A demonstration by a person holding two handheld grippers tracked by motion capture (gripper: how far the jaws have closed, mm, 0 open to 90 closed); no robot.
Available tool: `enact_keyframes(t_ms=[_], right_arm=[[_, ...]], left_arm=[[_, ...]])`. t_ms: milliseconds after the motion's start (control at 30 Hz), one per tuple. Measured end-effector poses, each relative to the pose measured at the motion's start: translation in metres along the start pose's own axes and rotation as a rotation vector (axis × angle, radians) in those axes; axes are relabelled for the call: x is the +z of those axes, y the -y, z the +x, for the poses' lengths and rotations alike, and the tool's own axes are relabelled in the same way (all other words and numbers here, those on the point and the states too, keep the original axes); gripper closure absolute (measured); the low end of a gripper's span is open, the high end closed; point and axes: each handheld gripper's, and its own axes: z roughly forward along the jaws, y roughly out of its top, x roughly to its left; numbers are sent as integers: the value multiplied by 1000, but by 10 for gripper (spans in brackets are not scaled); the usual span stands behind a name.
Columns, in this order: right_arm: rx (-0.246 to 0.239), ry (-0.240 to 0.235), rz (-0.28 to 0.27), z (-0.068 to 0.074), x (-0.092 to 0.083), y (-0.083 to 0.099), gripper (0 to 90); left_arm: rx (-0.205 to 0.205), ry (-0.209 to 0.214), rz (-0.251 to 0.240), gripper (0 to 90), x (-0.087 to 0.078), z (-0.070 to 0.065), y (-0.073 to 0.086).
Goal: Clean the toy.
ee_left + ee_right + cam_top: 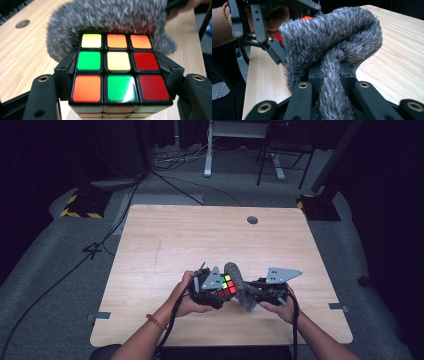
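A scrambled puzzle cube (226,285) (117,67) with red, green, orange and yellow stickers is clamped between the jaws of my left gripper (212,292) (120,75), just above the near middle of the table. A fuzzy grey cloth (239,287) (332,47) is pinched in my right gripper (257,292) (330,80) and pressed against the far side of the cube (305,18). In the left gripper view the cloth (107,22) bulges right behind the cube's top row. The left gripper (265,30) stands close behind the cloth in the right gripper view.
The light wooden table (200,240) has a round grommet hole (252,220) near its far edge. Cables (80,255) run over the grey floor on the left, and desk legs (208,155) stand beyond the table. A hand with a bracelet (156,321) holds the left gripper.
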Motion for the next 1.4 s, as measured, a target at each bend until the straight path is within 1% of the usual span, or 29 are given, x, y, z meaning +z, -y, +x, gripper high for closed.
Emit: enact_keyframes(t_ms=[33,100,167,200,267,300,333,367,400,433,467,500,533,600,667,733,800,900,933,967,1033,1067,1133,1167,1233,1300,1367,1400], right_arm=[[-1,0,2,0,0,0,766],[-5,6,3,0,-1,-1,765],[-24,18,5,1,-2,-4,765],[-26,21,2,1,-3,-5,765],[-21,22,5,0,-2,-4,766],[-19,24,24,-1,0,-3,766],[-22,29,44,-1,2,-1,766],[-23,23,63,-2,5,1,766],[-25,18,83,-2,7,3,765],[-31,23,121,-2,10,5,765],[-30,23,137,-2,12,7,765],[-27,13,153,-2,15,8,765],[-33,18,157,-1,15,9,765],[-31,22,128,0,11,4,765],[-26,26,82,1,5,0,765],[-36,32,66,3,2,-3,766],[-45,41,60,5,1,-4,766],[-39,52,42,6,-1,-4,766],[-45,60,40,7,-2,-5,766],[-67,72,37,10,-4,-7,765],[-85,84,29,12,-5,-8,766],[-92,83,26,13,-5,-9,765],[-81,68,14,14,-6,-9,765],[-81,58,10,15,-6,-10,765],[-93,43,6,18,-6,-11,765],[-117,45,16,22,-6,-13,765],[-121,46,21,21,-5,-13,765],[-117,49,23,21,-5,-12,765]], left_arm=[[13,-10,3,327,0,-1,-1],[20,-10,7,329,0,-2,-1],[12,-9,-7,329,-1,-2,-1],[-2,-1,-33,330,-2,0,-1],[-18,12,-61,331,-5,2,-1],[-14,4,-64,331,-5,2,-2],[-11,6,-66,331,-6,1,-3],[-10,7,-72,331,-7,1,-3],[-12,7,-89,331,-8,0,-3],[-13,10,-97,332,-9,0,-4],[-11,20,-100,331,-10,0,-4],[-13,21,-108,331,-10,-1,-4],[-9,16,-107,331,-10,-1,-4],[-9,12,-102,330,-10,-1,-3],[-12,9,-92,330,-9,0,-2],[-6,1,-67,328,-6,-1,-1],[-17,-1,-53,326,-3,-2,-1],[-23,0,-60,326,-3,-2,-2],[-25,4,-54,326,-3,-2,-1],[-24,6,-47,324,-2,-2,-1],[-16,2,-20,323,1,-2,0],[-11,1,-1,323,4,-4,1],[-2,2,23,323,8,-7,0],[21,2,45,323,11,-10,-1],[60,-3,74,325,15,-15,-2],[62,4,75,327,17,-16,-1],[57,10,78,328,18,-14,0],[50,13,70,329,17,-14,0]])
